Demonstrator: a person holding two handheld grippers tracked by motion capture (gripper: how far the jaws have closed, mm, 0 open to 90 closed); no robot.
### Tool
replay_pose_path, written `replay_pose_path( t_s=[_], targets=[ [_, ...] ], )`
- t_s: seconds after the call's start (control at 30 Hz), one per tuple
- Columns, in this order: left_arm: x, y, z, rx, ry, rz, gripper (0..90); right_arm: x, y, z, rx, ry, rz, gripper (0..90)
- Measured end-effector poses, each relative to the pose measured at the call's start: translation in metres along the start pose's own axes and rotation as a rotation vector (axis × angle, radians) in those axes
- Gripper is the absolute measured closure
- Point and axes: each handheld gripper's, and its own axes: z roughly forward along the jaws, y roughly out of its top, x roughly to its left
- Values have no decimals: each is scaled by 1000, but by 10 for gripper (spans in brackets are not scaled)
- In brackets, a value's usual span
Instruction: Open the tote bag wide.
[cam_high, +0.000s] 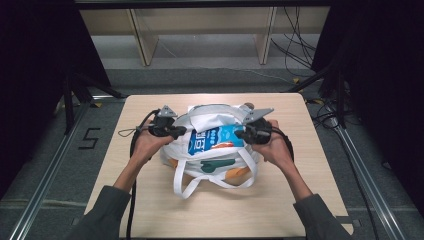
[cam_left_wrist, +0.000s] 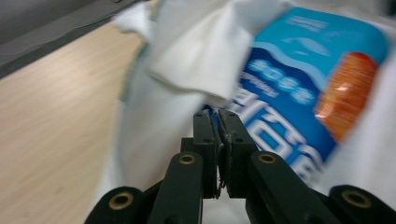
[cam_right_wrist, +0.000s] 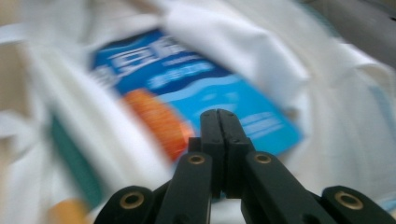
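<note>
A white cloth tote bag lies in the middle of the wooden table, its mouth open towards me. A blue packet with an orange patch shows inside it. My left gripper is at the bag's left rim and my right gripper at its right rim. In the left gripper view the left gripper is shut just below a fold of the bag, in front of the packet. In the blurred right gripper view the right gripper is shut over the packet, with nothing seen between its jaws.
The bag's white handles loop out over the table towards me. A teal and orange print marks the bag's front. Bare tabletop lies on both sides of the bag. Beyond the table are floor, cables and wooden frame legs.
</note>
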Motion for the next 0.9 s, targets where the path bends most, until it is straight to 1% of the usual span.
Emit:
replay_pose_path(
  t_s=[0.03, 0.07, 0.1, 0.13, 0.17, 0.2, 0.23, 0.27, 0.3, 0.33, 0.4, 0.43, 0.47, 0.5, 0.53, 0.57, 0.6, 0.63, 0.67, 0.7, 0.73, 0.77, 0.8, 0.83, 0.87, 0.9],
  targets=[
    [6, 1, 4, 7, 11, -24, 859, 9, -3, -4, -2, 8, -19, 900],
    [12, 0, 8, 6, 26, -48, 862, 16, -7, -7, 2, 28, -33, 900],
    [17, -1, 11, 16, 37, -73, 866, 21, -12, -10, 29, 62, -35, 900],
    [21, -3, 15, 32, 50, -73, 870, 26, -18, -11, 41, 58, -39, 900],
    [25, -6, 19, 42, 65, -74, 872, 29, -24, -14, 67, 67, -58, 900],
    [30, -9, 23, 45, 68, -82, 882, 32, -32, -14, 72, 66, -44, 900],
    [33, -13, 28, 44, 72, -115, 891, 34, -40, -13, 85, 62, -44, 900],
    [33, -13, 28, 44, 72, -115, 893, 34, -40, -13, 85, 62, -44, 900],
    [37, -18, 38, 42, 61, -154, 894, 37, -57, -8, 82, 91, -11, 900],
    [37, -18, 40, 41, 69, -155, 895, 39, -63, -5, 72, 96, -7, 900],
    [38, -18, 44, 44, 74, -149, 895, 40, -65, -5, 75, 98, -1, 900],
    [36, -17, 49, 61, 91, -162, 895, 42, -70, -2, 77, 97, -2, 900],
    [36, -17, 49, 61, 91, -162, 894, 42, -70, -2, 77, 97, -2, 900],
    [31, -13, 48, 66, 107, -143, 895, 46, -70, -1, 75, 78, -4, 900],
    [29, -12, 44, 63, 99, -130, 894, 47, -68, -3, 95, 78, -21, 900],
    [29, -12, 44, 63, 99, -130, 890, 47, -68, -3, 95, 78, -21, 900],
    [22, -11, 34, 45, 86, -108, 884, 48, -64, -6, 80, 60, -28, 900],
    [17, -11, 28, 41, 82, -84, 879, 48, -62, -8, 70, 53, -25, 900],
    [11, -11, 23, 43, 68, -57, 872, 47, -59, -11, 55, 52, -29, 900],
    [4, -12, 19, 28, 43, -44, 863, 46, -57, -15, 51, 64, -28, 900],
    [-4, -14, 17, 16, 12, -39, 860, 45, -54, -17, 6, 53, -21, 900],
    [-12, -17, 15, 23, -11, -13, 854, 43, -52, -20, -3, 53, -21, 900],
    [-20, -21, 12, 29, -26, 6, 850, 42, -49, -21, -25, 44, -24, 900],
    [-20, -21, 12, 29, -26, 6, 847, 42, -49, -21, -25, 44, -24, 900],
    [-34, -28, 9, 45, -75, 32, 841, 40, -47, -20, -53, 33, -8, 900],
    [-39, -32, 8, 53, -79, 52, 840, 38, -46, -19, -46, 25, -8, 900]
  ],
)
